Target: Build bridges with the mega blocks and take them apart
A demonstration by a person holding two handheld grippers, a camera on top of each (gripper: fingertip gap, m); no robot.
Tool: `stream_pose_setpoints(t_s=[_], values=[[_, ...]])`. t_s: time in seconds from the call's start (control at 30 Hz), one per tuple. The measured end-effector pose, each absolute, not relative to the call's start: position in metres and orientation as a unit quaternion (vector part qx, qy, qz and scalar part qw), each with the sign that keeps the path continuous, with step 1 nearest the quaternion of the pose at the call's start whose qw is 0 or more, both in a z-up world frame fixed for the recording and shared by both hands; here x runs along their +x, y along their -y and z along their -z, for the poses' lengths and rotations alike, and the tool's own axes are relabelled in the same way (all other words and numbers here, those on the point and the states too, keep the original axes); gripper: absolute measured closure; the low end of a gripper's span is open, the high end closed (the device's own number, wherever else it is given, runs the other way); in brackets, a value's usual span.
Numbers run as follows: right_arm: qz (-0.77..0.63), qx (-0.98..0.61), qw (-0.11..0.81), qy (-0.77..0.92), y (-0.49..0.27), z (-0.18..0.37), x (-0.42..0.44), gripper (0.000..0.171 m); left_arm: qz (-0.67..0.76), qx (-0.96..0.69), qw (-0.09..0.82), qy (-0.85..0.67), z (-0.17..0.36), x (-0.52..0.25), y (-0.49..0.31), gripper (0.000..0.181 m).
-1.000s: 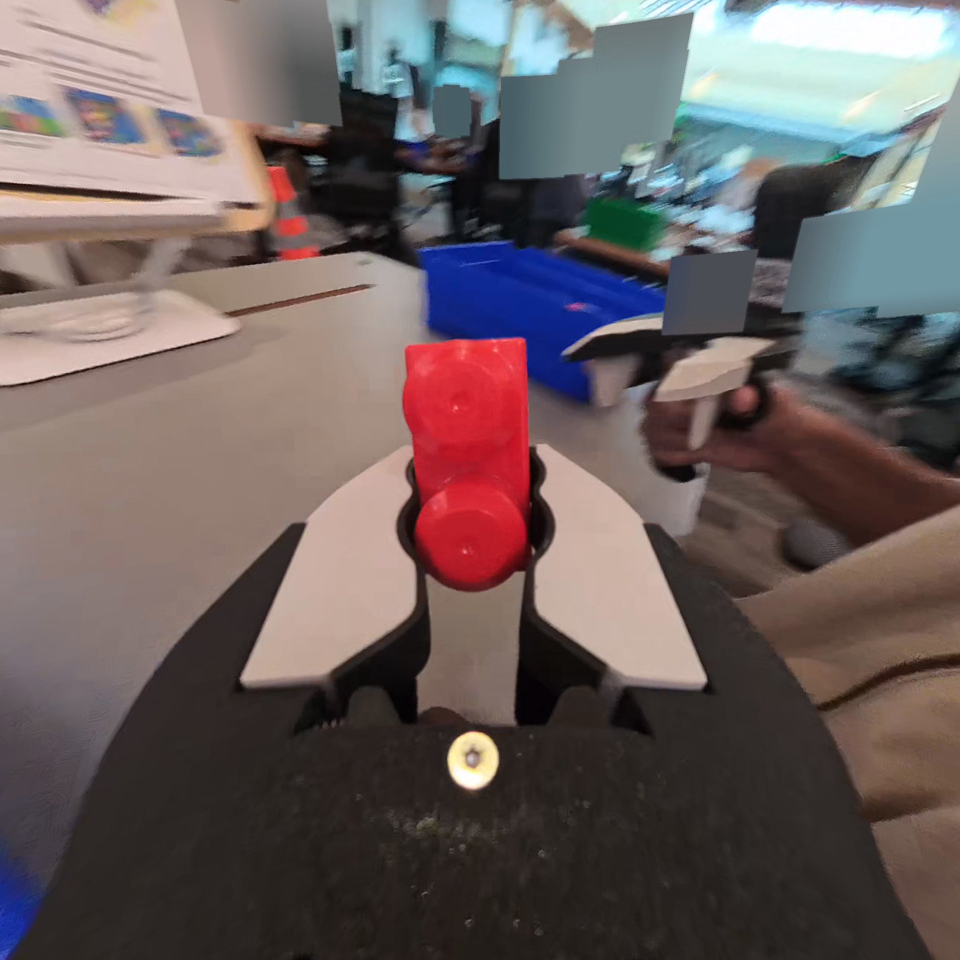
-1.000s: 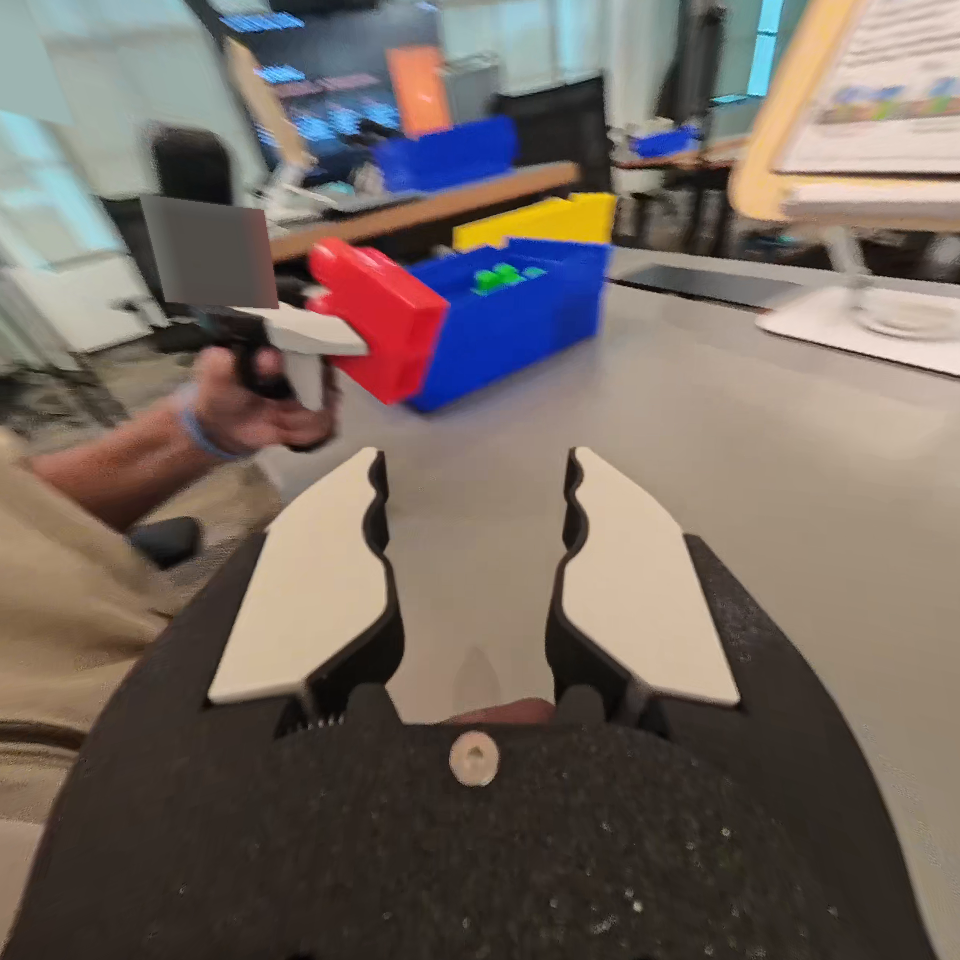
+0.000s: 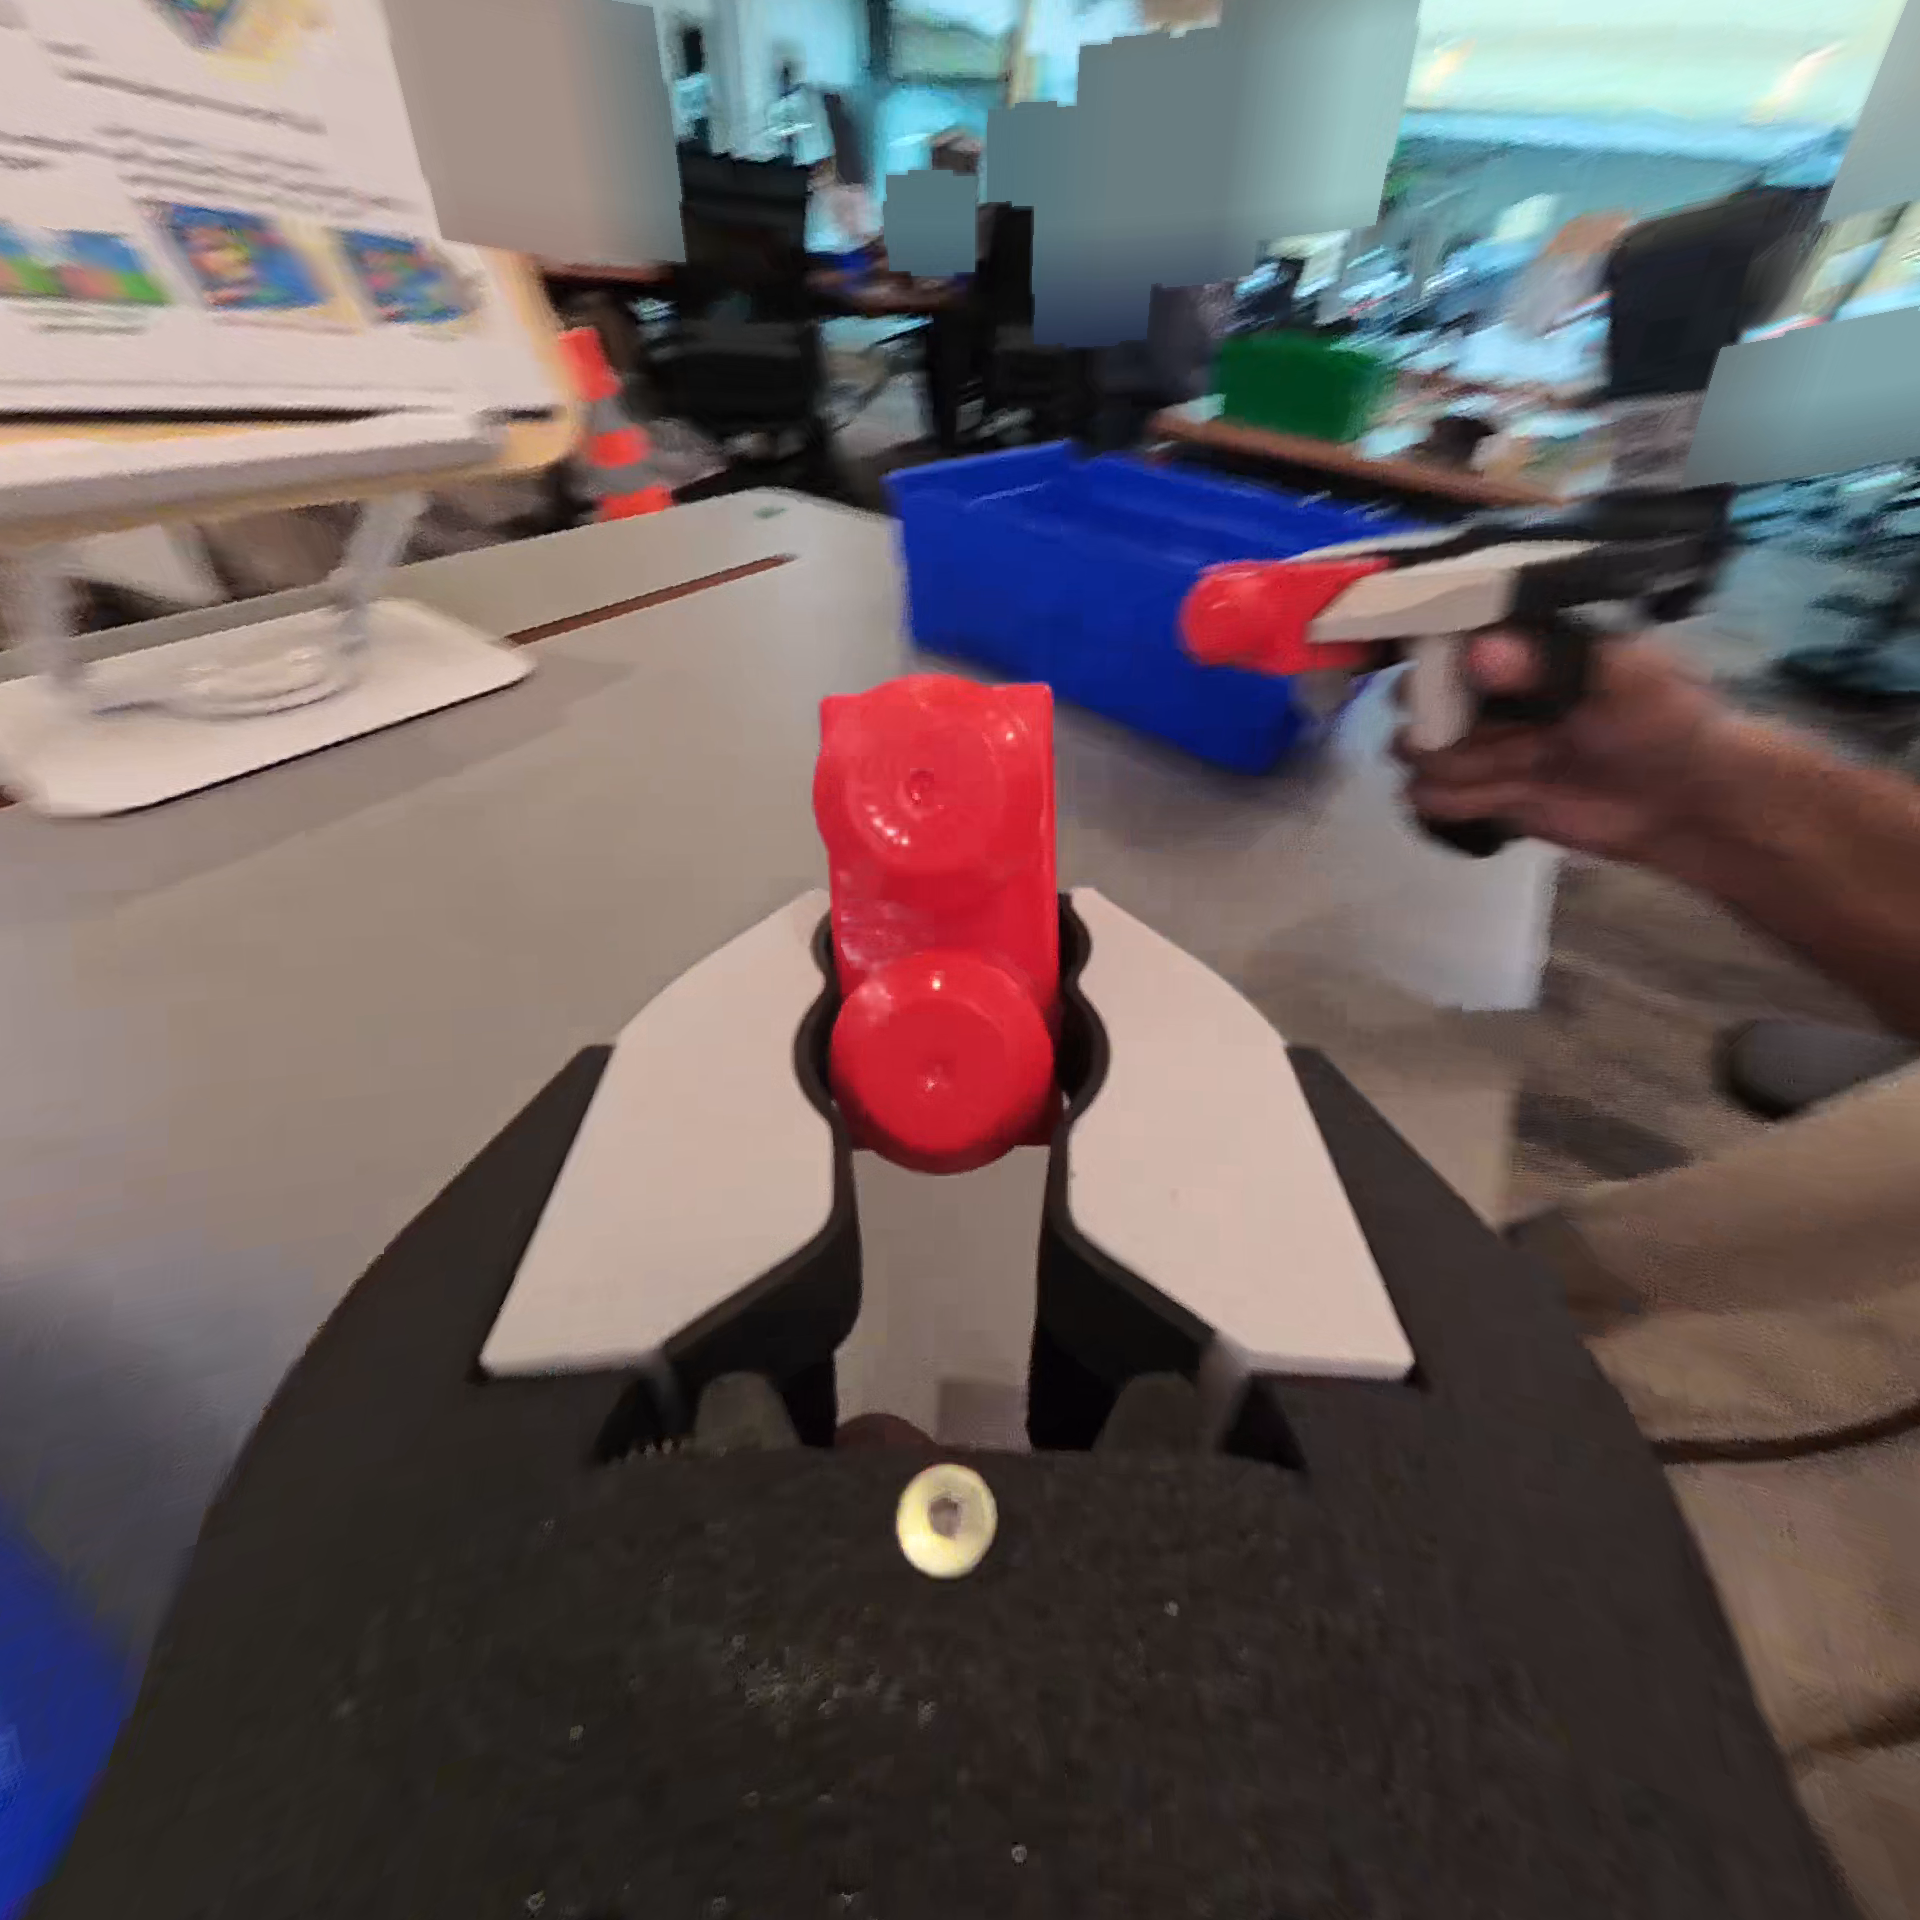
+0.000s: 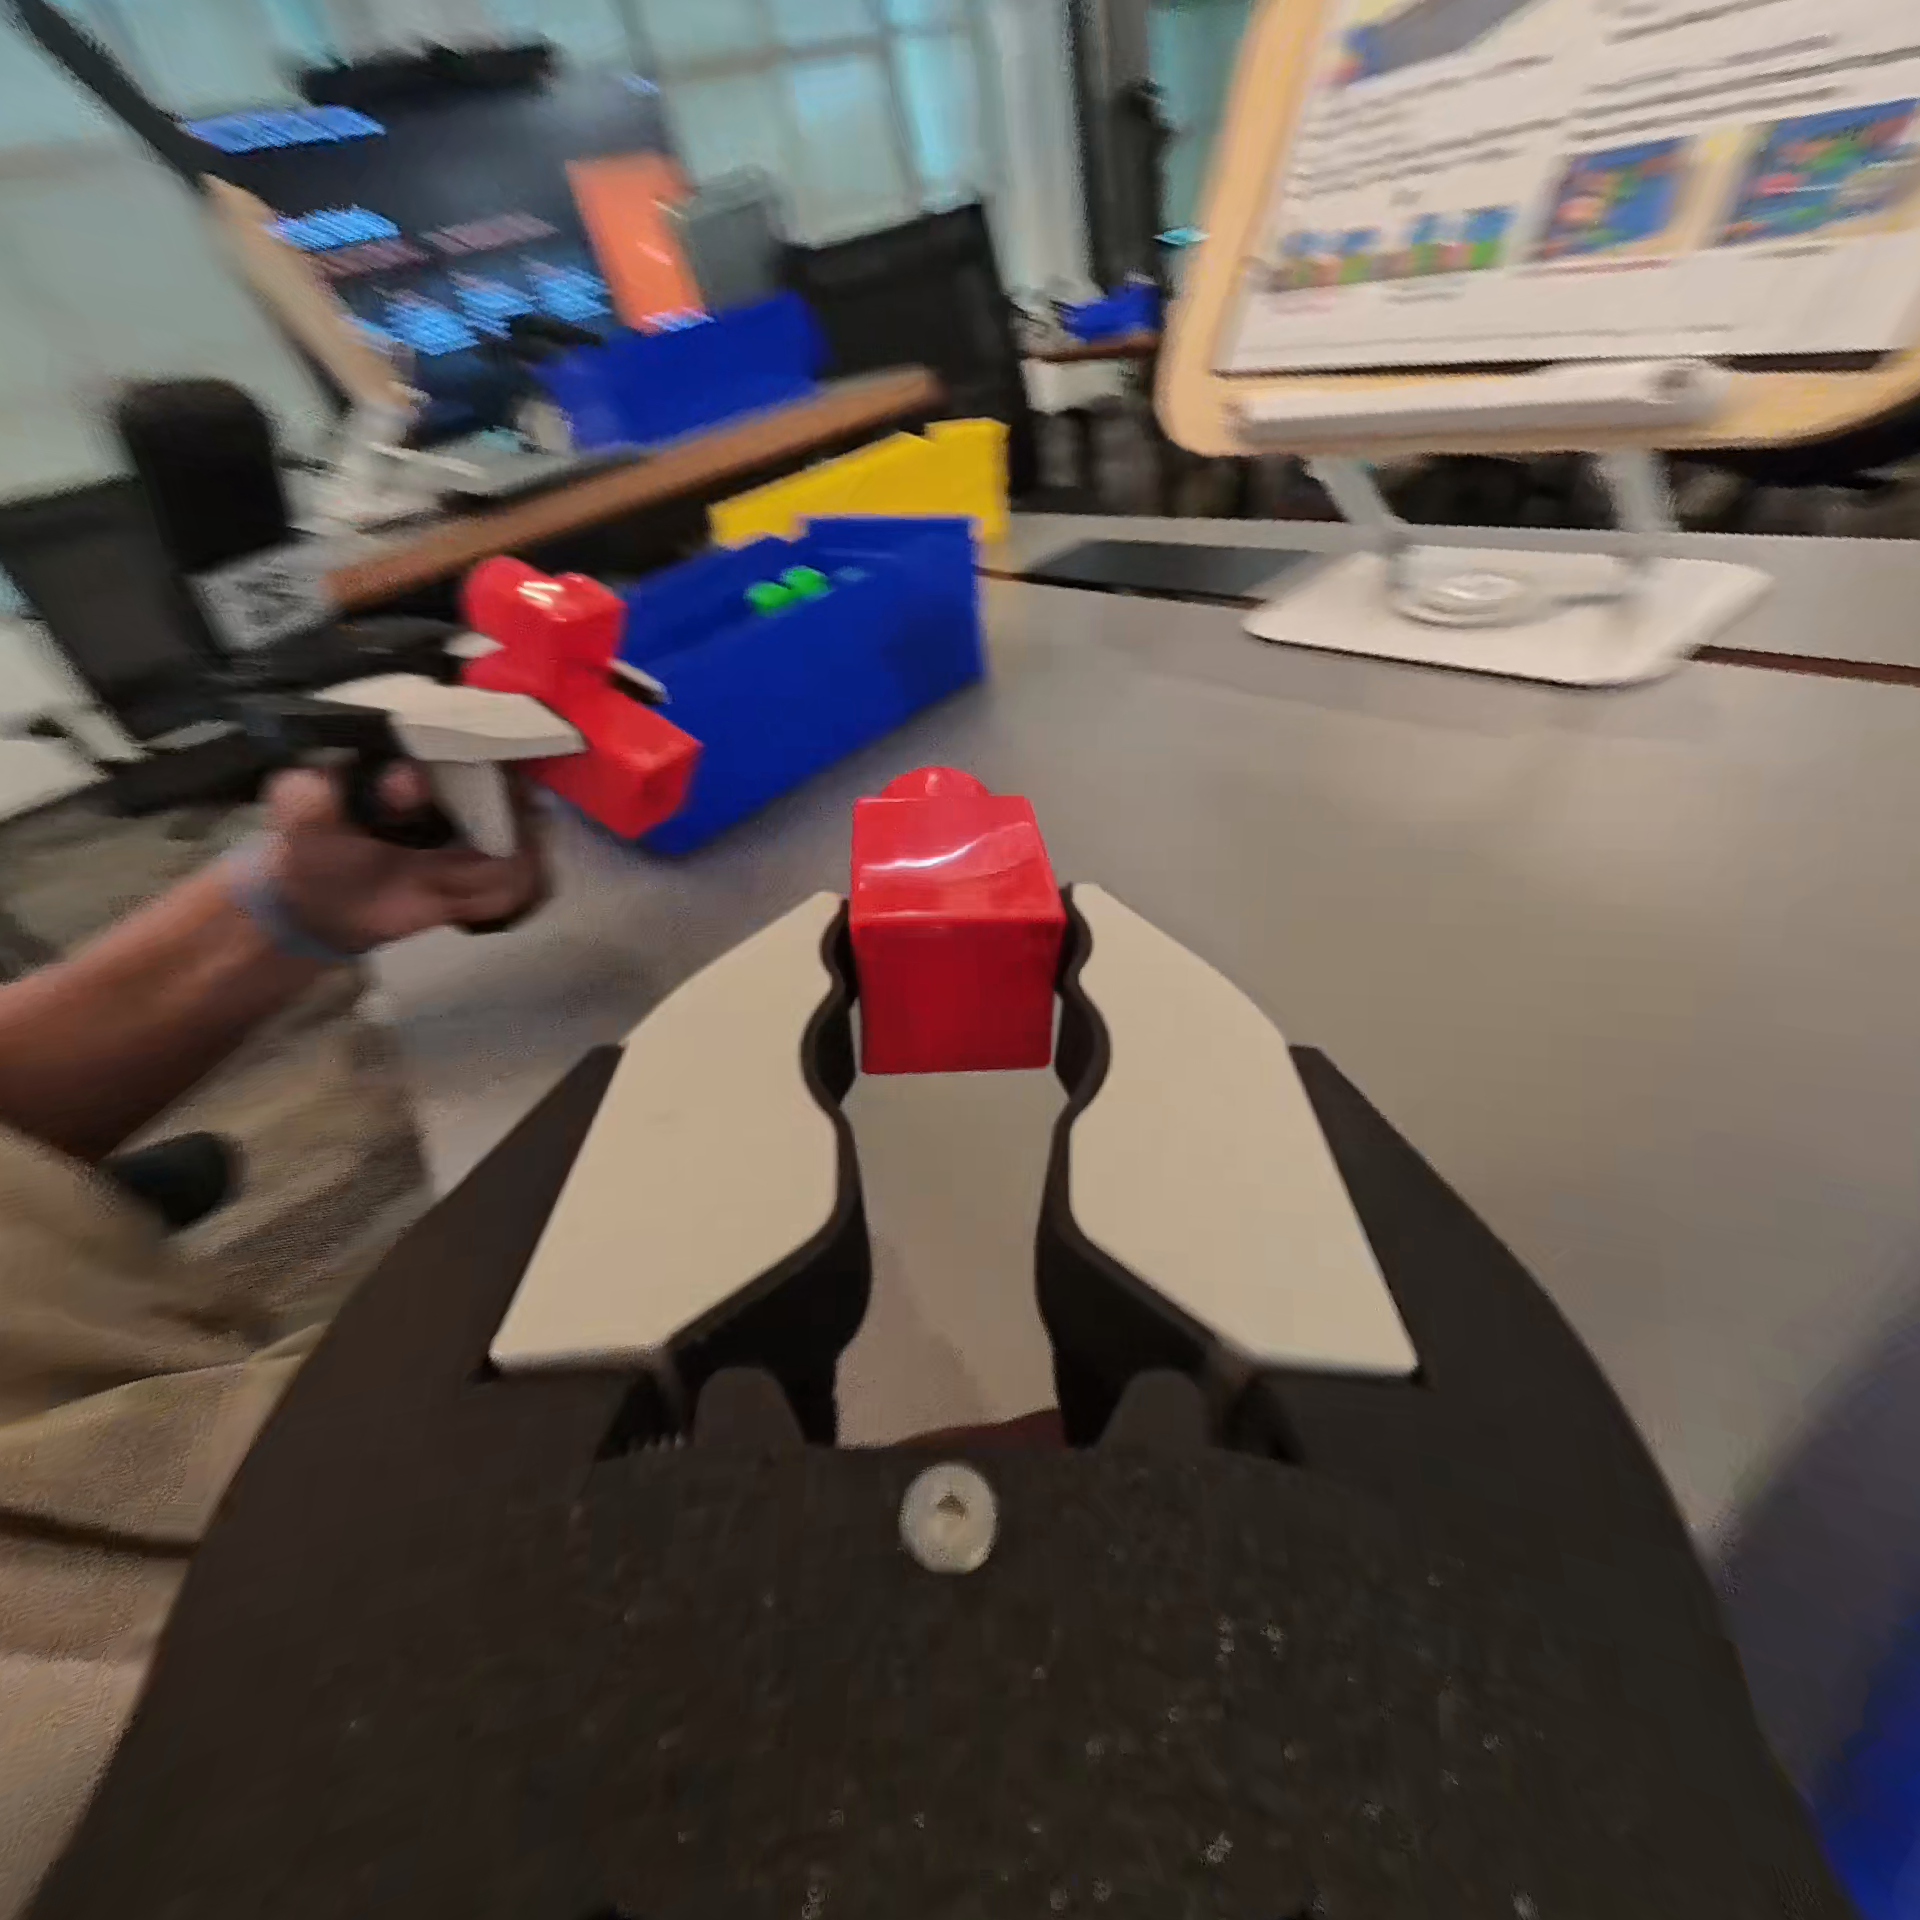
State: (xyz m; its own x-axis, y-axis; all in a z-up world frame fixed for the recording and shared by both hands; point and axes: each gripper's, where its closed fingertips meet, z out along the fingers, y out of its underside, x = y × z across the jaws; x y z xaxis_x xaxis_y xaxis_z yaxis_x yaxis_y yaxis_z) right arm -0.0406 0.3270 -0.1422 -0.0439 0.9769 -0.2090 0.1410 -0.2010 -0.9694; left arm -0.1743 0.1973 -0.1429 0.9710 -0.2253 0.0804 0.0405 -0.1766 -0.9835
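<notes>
My left gripper [image 3: 945, 914] is shut on a red two-stud block [image 3: 935, 831] and holds it above the grey table [image 3: 364, 987], studs facing the camera. My right gripper [image 4: 954, 914] is shut on a small red one-stud block [image 4: 951, 966], stud pointing up. In the left wrist view the right gripper [image 3: 1340, 613] shows at the right, in a hand, with its small red block [image 3: 1247, 623] in front of the blue bin [image 3: 1070, 592]. In the right wrist view the left gripper [image 4: 603, 717] shows at the left with the two-stud block [image 4: 613, 748].
The blue bin [image 4: 831, 686] stands at the table's edge with green blocks [image 4: 784, 592] inside. A yellow bin [image 4: 894, 478] is behind it. A document stand [image 4: 1507, 613] with printed sheets stands at the far side of the table [image 4: 1455, 987]. A person's arm and beige clothing lie between the grippers. About 20 cm separates my left fingertips from my right.
My right gripper was open and empty; now it is shut on a small red block. My left gripper still holds the red two-stud block, now level rather than tilted in the right wrist view.
</notes>
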Motion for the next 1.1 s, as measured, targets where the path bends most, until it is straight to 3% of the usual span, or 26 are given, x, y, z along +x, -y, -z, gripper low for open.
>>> stream_pose_setpoints(t_s=[0.13,0.3,0.43,0.57,0.7,0.87,1.1], values=[[-0.409,-0.645,0.456,0.457,-0.343,0.172,-0.028,0.135,-0.015,-0.797,0.604,-0.016,0.172,-0.191,-0.198,0.144],[-0.369,-0.666,0.472,0.444,-0.343,0.189,-0.022,0.135,-0.002,-0.800,0.599,-0.043,0.180,-0.169,-0.205,0.144],[-0.351,-0.658,0.510,0.428,-0.365,0.158,-0.002,0.135,0.015,-0.800,0.598,-0.056,0.181,-0.161,-0.204,0.144],[-0.282,-0.689,0.544,0.388,-0.439,0.119,0.050,0.135,0.006,-0.798,0.599,-0.069,0.178,-0.159,-0.201,0.144],[-0.238,-0.780,0.424,0.394,-0.503,0.163,0.082,0.134,0.015,-0.797,0.599,-0.071,0.176,-0.155,-0.201,0.144],[-0.220,-0.813,0.261,0.471,-0.502,0.222,0.071,0.134,0.016,-0.798,0.597,-0.082,0.178,-0.149,-0.201,0.144],[-0.146,-0.839,0.207,0.482,-0.509,0.241,0.068,0.133,0.008,-0.804,0.586,-0.100,0.183,-0.142,-0.202,0.144]])
